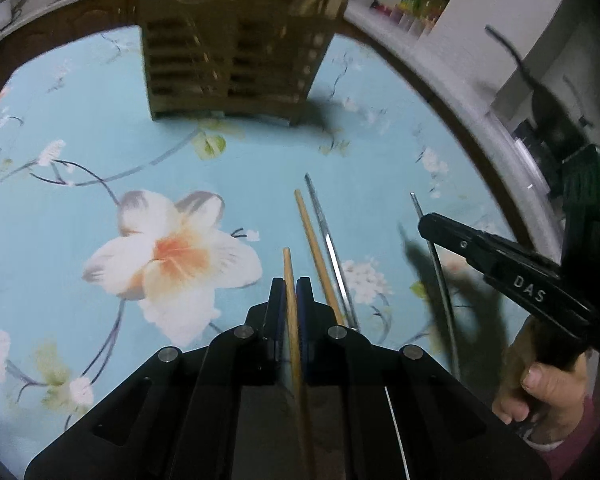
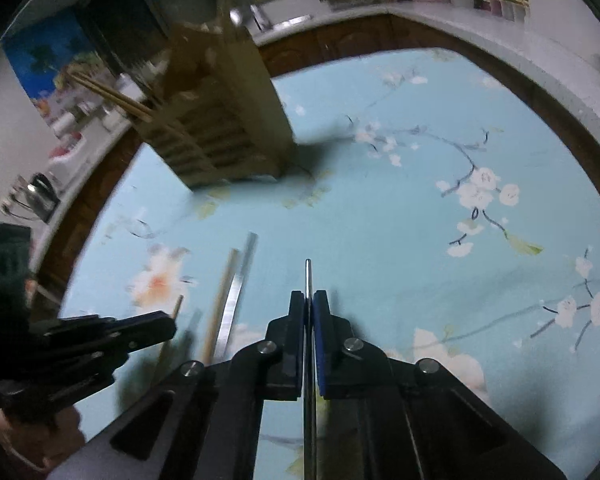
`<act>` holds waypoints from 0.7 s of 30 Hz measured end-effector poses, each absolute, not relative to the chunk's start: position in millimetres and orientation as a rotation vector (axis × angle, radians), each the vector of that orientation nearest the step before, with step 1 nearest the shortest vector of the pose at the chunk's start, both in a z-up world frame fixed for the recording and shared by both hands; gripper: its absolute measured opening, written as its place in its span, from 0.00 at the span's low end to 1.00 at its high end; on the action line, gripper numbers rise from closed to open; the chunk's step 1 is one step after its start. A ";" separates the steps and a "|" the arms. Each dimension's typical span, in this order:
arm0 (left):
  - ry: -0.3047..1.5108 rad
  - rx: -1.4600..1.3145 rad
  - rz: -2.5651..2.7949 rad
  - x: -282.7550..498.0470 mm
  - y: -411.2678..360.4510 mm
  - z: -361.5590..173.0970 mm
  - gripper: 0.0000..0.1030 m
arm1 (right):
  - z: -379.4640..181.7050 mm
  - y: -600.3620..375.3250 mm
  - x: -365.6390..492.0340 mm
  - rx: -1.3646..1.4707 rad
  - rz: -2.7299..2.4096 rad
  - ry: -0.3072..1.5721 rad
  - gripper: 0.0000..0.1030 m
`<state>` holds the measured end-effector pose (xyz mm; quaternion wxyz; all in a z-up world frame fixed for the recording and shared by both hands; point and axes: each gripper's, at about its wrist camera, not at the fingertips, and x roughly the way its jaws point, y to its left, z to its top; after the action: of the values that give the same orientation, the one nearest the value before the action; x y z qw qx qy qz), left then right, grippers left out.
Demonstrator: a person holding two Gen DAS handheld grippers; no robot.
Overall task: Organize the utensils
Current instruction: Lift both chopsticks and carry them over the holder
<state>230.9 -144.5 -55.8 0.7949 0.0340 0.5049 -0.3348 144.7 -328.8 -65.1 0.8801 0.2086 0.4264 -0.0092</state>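
My left gripper [image 1: 291,292] is pinched on a wooden chopstick [image 1: 287,272], which runs back between the two pads and pokes a little way out past their tips. Just to the right of those tips, a second wooden chopstick [image 1: 314,248] and a metal chopstick [image 1: 328,240] lie side by side on the tabletop [image 1: 100,152], which is covered by a pale blue cloth printed with flowers. A big white and orange blossom sits just left of this gripper.

My right gripper [image 2: 309,308] is pressed together on another metal chopstick [image 2: 308,276], a thin rod standing out straight ahead of the pads. From the left wrist camera I see this gripper [image 1: 430,224] further right, held by my hand [image 1: 548,392] with the rod crossing under its tip. From the right wrist camera, my left gripper [image 2: 168,326] shows to the left, and the two loose chopsticks lie between the grippers.

Well ahead of both grippers stands the wooden utensil holder [image 1: 236,48], a slatted box upright on the cloth, with wooden sticks [image 2: 112,98] leaning out of its top. Beyond the tabletop runs a white counter [image 1: 440,80] carrying bottles, too blurred to make out.
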 end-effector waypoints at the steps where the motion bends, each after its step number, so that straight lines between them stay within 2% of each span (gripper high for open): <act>1: 1.065 0.060 -0.727 227.3 -138.1 -46.8 0.05 | -55.2 -327.3 139.5 0.435 -0.011 0.866 0.04; 13: 0.826 -0.114 -0.749 191.5 -52.5 51.2 0.04 | 55.7 -304.3 96.1 0.343 0.049 0.616 0.04; 21: 0.709 -0.162 -0.723 183.6 -20.8 86.4 0.04 | 89.4 -296.6 91.5 0.300 0.058 0.527 0.04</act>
<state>183.6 -20.8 86.4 0.8713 -0.0776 0.3392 -0.3460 91.5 -296.6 89.4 0.9539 0.1479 0.2594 0.0286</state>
